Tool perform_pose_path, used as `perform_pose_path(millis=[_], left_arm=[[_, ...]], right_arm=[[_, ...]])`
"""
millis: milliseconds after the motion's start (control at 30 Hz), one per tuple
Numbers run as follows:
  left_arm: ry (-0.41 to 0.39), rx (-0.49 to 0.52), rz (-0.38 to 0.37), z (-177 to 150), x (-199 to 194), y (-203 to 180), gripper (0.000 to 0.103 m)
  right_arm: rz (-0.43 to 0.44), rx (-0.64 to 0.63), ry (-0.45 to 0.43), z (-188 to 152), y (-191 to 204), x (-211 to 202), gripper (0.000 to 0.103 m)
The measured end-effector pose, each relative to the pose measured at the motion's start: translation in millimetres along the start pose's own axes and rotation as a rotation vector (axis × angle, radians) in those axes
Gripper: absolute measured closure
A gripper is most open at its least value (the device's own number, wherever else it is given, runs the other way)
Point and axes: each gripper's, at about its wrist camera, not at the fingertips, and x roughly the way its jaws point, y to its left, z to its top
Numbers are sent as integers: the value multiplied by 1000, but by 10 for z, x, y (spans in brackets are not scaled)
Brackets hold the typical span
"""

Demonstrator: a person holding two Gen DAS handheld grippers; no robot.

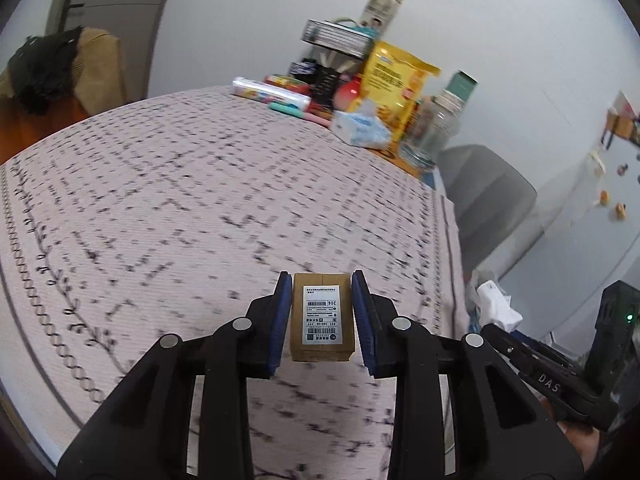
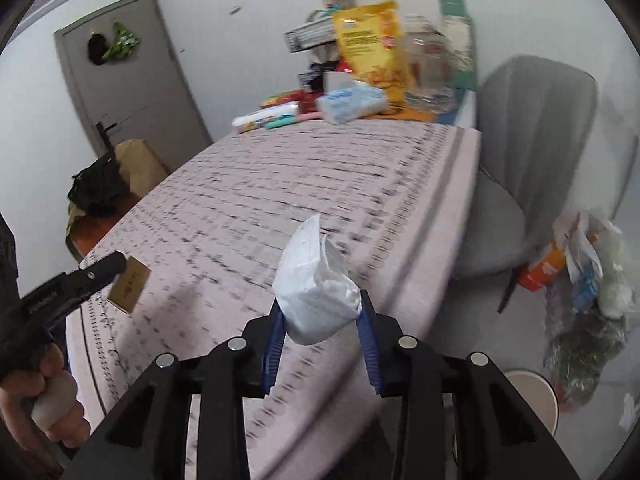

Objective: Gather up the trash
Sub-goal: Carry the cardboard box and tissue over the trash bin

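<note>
We carry a small cardboard box (image 1: 322, 317) clamped in the left gripper (image 1: 322, 320) and crumpled white paper (image 2: 316, 300) in the right gripper (image 2: 322, 336) above the table (image 1: 200, 200) (pickup done, we judge), with dropping them into the trash bag (image 2: 588, 292) left.

A table covered by a pale pink patterned tablecloth (image 1: 192, 208) fills most of both views. At its far end, against a white wall, stands a cluster of goods — a tall yellow snack bag (image 1: 394, 84), a soft pack of tissues (image 1: 360, 124), a clear plastic jar (image 1: 430, 128), a teal box (image 1: 460, 86) and a long white roll (image 1: 270, 94) lying flat. A grey upholstered chair (image 2: 532, 160) stands just beside the table's right edge. Off the table's far left corner dark clothing (image 2: 98, 190) is heaped over a brown chair. Behind it is a grey door (image 2: 132, 68).
</note>
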Motion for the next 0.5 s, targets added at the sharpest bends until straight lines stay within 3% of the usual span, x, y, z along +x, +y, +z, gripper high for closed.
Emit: perform_pose_path(millis=[500], left_arm=[[137, 193, -117, -266, 509, -1207, 73]], right_arm=[[-161, 232, 23, -614, -1304, -205, 66]])
